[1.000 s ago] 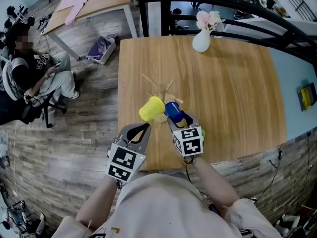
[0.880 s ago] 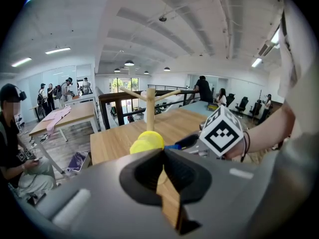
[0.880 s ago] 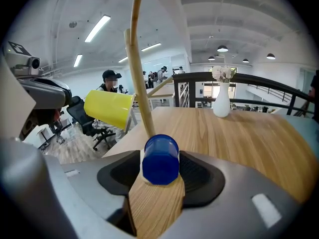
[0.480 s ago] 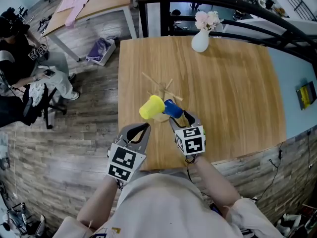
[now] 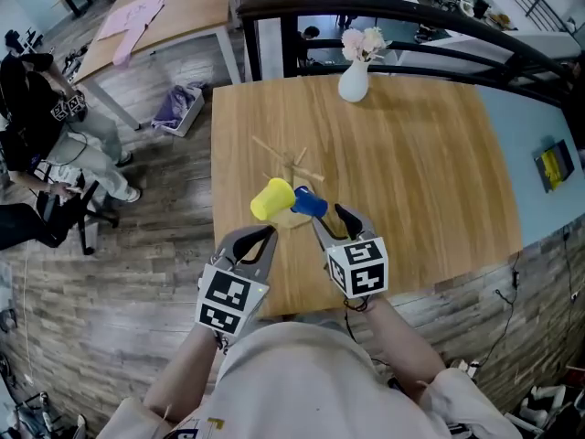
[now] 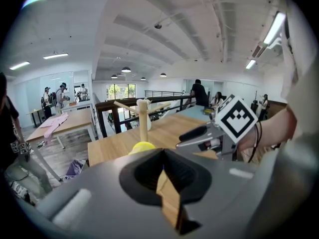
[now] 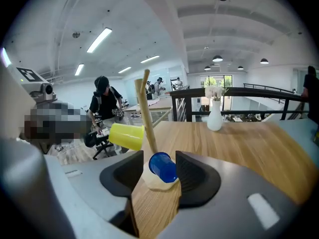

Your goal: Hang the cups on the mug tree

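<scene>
The wooden mug tree point(image 5: 294, 165) stands mid-table. A yellow cup point(image 5: 272, 198) hangs on its left peg, a blue cup point(image 5: 309, 203) on a low peg toward me. My right gripper point(image 5: 329, 218) sits just behind the blue cup, open, its jaws closing, pads not touching anything. In the right gripper view the blue cup point(image 7: 162, 167) shows in the gap, ahead of the tips, with the yellow cup point(image 7: 126, 136) to the left. My left gripper point(image 5: 256, 236) is shut and empty near the table's front edge, its jaws point(image 6: 162, 168) pointing at the tree point(image 6: 143, 121).
A white vase with flowers point(image 5: 354, 79) stands at the table's far edge, a black railing point(image 5: 411, 12) behind it. A person point(image 5: 37, 126) sits on a chair at the left. A bag point(image 5: 174, 108) lies on the floor by another table point(image 5: 174, 7).
My right gripper has drawn back toward me off the blue cup, which stays hanging on the tree. The left gripper has not moved.
</scene>
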Demonstrator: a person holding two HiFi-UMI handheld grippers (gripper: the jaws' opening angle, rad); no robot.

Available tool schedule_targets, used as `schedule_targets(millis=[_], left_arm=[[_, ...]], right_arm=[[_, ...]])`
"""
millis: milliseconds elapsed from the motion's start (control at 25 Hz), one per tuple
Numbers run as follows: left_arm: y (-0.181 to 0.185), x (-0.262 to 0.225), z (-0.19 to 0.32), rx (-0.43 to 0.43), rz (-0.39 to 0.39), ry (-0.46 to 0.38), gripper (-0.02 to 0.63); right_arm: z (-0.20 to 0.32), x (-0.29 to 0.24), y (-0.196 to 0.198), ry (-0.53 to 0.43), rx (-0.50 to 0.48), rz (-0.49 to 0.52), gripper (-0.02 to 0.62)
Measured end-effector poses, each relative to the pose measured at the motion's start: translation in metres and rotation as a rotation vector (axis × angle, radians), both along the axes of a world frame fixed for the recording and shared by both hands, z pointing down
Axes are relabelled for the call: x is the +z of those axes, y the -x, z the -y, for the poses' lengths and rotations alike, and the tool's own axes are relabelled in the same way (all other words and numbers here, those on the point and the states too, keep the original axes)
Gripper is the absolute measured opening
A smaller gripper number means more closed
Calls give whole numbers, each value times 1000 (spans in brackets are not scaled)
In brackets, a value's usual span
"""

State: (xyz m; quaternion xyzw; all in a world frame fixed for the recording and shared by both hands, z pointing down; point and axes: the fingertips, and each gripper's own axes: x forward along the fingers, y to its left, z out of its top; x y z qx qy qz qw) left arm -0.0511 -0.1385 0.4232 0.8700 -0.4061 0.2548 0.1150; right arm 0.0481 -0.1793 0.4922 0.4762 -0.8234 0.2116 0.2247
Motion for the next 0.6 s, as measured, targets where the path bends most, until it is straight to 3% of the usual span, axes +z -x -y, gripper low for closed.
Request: schedule_targets(millis=[440, 600], left_arm=[[4, -54, 4, 14, -2, -129, 3], [0, -73, 0, 28, -28, -170, 3]], right_arm=[[-18, -104, -8, -199, 67, 68, 140], [-28, -136, -9, -257, 80, 98, 77]])
